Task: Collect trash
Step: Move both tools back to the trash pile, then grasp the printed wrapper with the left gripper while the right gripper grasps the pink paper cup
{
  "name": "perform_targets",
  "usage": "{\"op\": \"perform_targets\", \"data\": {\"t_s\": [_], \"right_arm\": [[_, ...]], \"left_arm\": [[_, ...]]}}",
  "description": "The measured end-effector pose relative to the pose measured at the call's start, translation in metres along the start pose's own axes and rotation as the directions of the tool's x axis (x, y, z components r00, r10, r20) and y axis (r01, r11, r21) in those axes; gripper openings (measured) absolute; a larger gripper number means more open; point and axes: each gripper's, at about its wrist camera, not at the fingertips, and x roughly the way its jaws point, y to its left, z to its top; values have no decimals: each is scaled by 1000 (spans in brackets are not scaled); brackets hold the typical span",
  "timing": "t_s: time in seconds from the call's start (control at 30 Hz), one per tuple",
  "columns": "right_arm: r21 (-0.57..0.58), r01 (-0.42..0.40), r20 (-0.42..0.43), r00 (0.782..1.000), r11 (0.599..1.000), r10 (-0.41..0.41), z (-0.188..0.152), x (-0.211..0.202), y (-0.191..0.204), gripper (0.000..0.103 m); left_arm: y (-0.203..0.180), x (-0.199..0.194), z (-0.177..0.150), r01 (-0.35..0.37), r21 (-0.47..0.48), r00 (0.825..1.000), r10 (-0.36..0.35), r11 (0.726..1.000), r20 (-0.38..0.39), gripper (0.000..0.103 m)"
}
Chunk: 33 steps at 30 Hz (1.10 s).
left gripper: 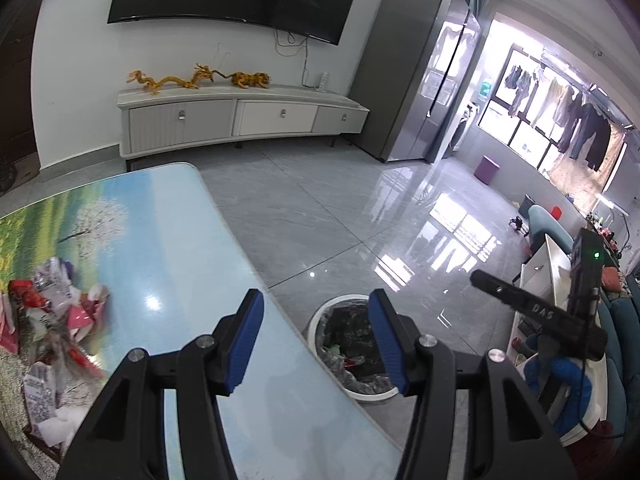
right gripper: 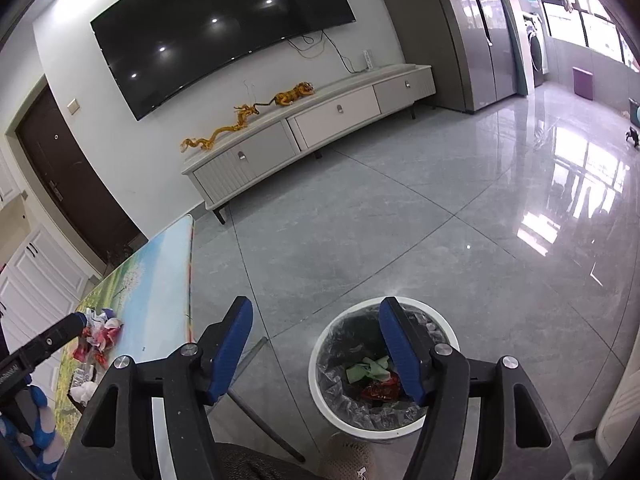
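Both grippers stand spread wide with nothing between their blue pads. Left gripper [left gripper: 316,344] hangs over the near right edge of the table [left gripper: 160,216], one finger above the tabletop and the other above the bin; its pads touch nothing. Right gripper [right gripper: 316,352] hangs over the floor [right gripper: 440,220] just right of the table edge, its right finger above the bin's mouth, also touching nothing.

Largest in the scene is the grey tiled floor, with a black television [right gripper: 216,28] on the far wall, a long white cabinet [right gripper: 312,128] beneath it and a tall grey fridge [left gripper: 416,76] to the right. The table, printed with a landscape picture, runs with its long axis from near to far along the left side.

On the floor just right of the table, near to both grippers, stands the round white trash bin [right gripper: 384,364], upright with its mouth facing up and lined with a dark plastic bag. Inside lie a crumpled green wrapper [right gripper: 368,368] and a red wrapper [right gripper: 380,390], touching each other.

A heap of trash [left gripper: 52,320], red, pink and white wrappers and crumpled paper, lies on the near left part of the table, well apart from the bin. The heap is too blurred to tell which way any piece points.
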Motion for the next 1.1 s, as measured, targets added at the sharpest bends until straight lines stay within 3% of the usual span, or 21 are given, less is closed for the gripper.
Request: {"op": "perform_targets", "data": {"t_s": [0.7, 0.87, 1.1], "right_arm": [[-160, -1, 69, 998, 987, 12, 8, -32, 98, 64], [-201, -38, 60, 997, 979, 50, 7, -28, 126, 64], [-264, -118, 2, 992, 957, 123, -2, -7, 169, 64]], "left_arm": [[122, -94, -42, -102, -166, 987, 121, 981, 109, 53], [166, -117, -63, -136, -224, 981, 162, 965, 106, 53], [220, -142, -103, -205, -340, 970, 237, 918, 56, 53]]}}
